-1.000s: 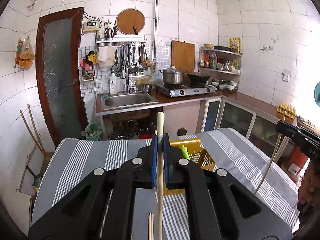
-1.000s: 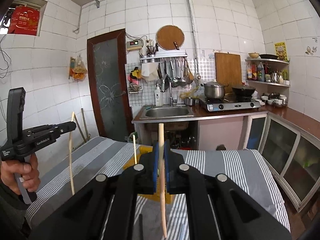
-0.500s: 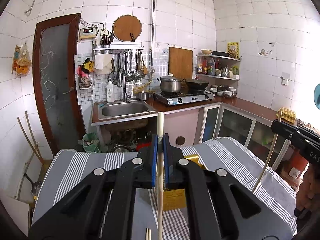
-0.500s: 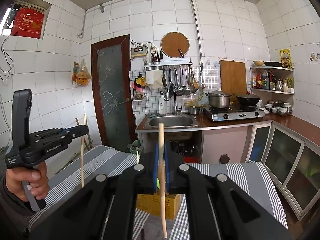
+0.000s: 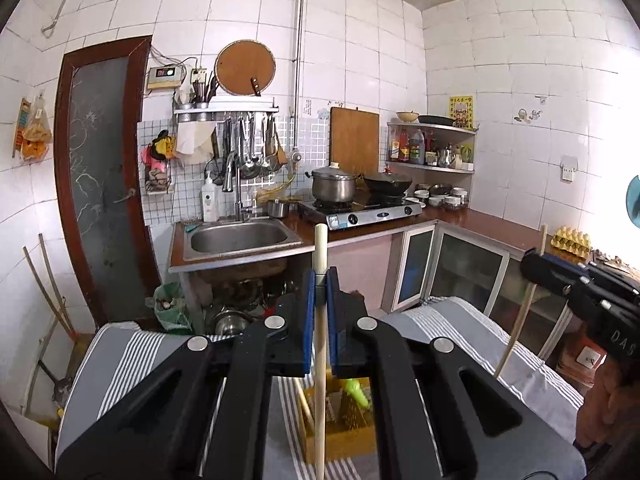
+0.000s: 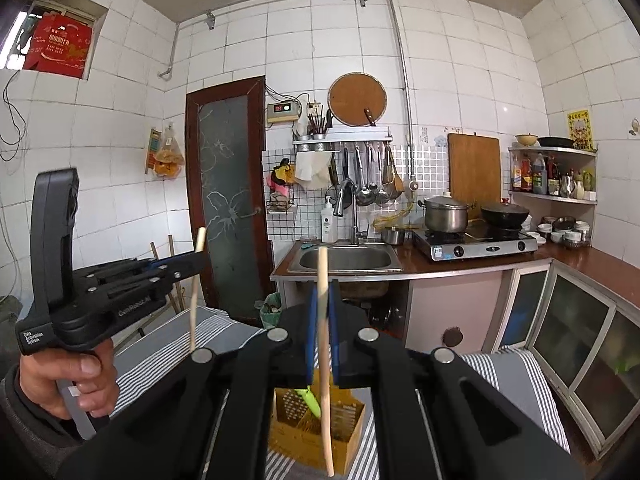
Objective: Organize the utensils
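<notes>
My left gripper [image 5: 320,280] is shut on a pale wooden chopstick [image 5: 320,352] that it holds upright, high above the striped table. My right gripper [image 6: 323,284] is shut on a second chopstick [image 6: 325,392], also upright. A yellow utensil basket [image 6: 316,436] stands on the table below both grippers, with a green-handled utensil [image 6: 308,400] in it. The basket also shows in the left wrist view [image 5: 336,436], with another stick leaning in it. The right gripper appears at the right edge of the left wrist view [image 5: 536,268]; the left gripper appears at the left of the right wrist view [image 6: 196,264].
The table wears a grey striped cloth [image 5: 120,364]. Behind it are a steel sink [image 5: 240,238], a gas stove with a pot [image 5: 334,186] and wok, glass-door cabinets [image 6: 576,340], a dark door [image 5: 100,184] and a tray of eggs [image 5: 570,238].
Both grippers have risen and tilted up with their chopsticks. The basket has dropped lower in both views and more of the kitchen wall shows.
</notes>
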The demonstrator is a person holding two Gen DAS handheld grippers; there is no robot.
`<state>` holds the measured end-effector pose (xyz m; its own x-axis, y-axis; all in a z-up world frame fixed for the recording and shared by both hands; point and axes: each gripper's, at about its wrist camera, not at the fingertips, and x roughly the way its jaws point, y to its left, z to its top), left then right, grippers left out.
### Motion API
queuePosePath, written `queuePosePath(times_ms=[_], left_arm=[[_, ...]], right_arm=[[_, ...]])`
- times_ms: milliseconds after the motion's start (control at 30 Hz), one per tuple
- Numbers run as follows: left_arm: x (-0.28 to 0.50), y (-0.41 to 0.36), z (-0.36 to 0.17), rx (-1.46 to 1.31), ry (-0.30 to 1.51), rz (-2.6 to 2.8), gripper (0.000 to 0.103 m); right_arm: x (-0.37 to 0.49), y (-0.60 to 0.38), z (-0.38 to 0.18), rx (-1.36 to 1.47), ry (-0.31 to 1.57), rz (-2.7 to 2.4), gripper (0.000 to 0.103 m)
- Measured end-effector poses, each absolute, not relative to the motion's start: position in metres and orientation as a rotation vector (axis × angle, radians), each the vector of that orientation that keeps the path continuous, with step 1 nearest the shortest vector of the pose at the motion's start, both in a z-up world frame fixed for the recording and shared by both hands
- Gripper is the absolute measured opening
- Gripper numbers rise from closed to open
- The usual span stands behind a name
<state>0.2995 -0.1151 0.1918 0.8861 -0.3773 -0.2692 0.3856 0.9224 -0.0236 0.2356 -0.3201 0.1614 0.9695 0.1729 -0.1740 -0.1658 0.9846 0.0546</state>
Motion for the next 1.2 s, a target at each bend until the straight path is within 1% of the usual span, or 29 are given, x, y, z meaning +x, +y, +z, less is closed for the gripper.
queuePosePath(times_ms=[267,667,933,967,1000,1033,1067,1100,1133,1200], left_arm=[[0.330,-0.135,0.190,0.029,0.248,-0.399,0.004],[0.379,-0.147,0.153,0.022,0.284,-0.390,0.004],[0.399,-0.148,0.123,-0.003,0.323,-0.409,0.004],[0.402,-0.148,0.119,-0.006,0.337,-0.408,0.004],[0.405,-0.147,0.114,-0.001,0.355,-0.403,0.004],[0.406,-0.147,0.110,0.007,0.371,-0.394,0.007],[0.407,-0.144,0.106,0.006,0.385,-0.382,0.020],[0.406,-0.140,0.105,0.003,0.388,-0.377,0.029],[0.405,-0.135,0.104,-0.001,0.390,-0.362,0.038],[0.402,-0.124,0.105,-0.002,0.397,-0.333,0.038]], right_arm=[[0.271,-0.318,0.158,0.044,0.184,0.189,0.005],[0.314,-0.319,0.131,0.051,0.220,0.184,0.005],[0.335,-0.319,0.108,0.074,0.282,0.176,0.006],[0.337,-0.319,0.105,0.077,0.294,0.180,0.007],[0.341,-0.318,0.100,0.083,0.324,0.190,0.013],[0.343,-0.318,0.097,0.091,0.338,0.184,0.021],[0.343,-0.320,0.095,0.099,0.337,0.176,0.041],[0.342,-0.321,0.095,0.106,0.330,0.169,0.048],[0.338,-0.324,0.096,0.115,0.318,0.160,0.048],[0.331,-0.329,0.100,0.124,0.303,0.145,0.048]])
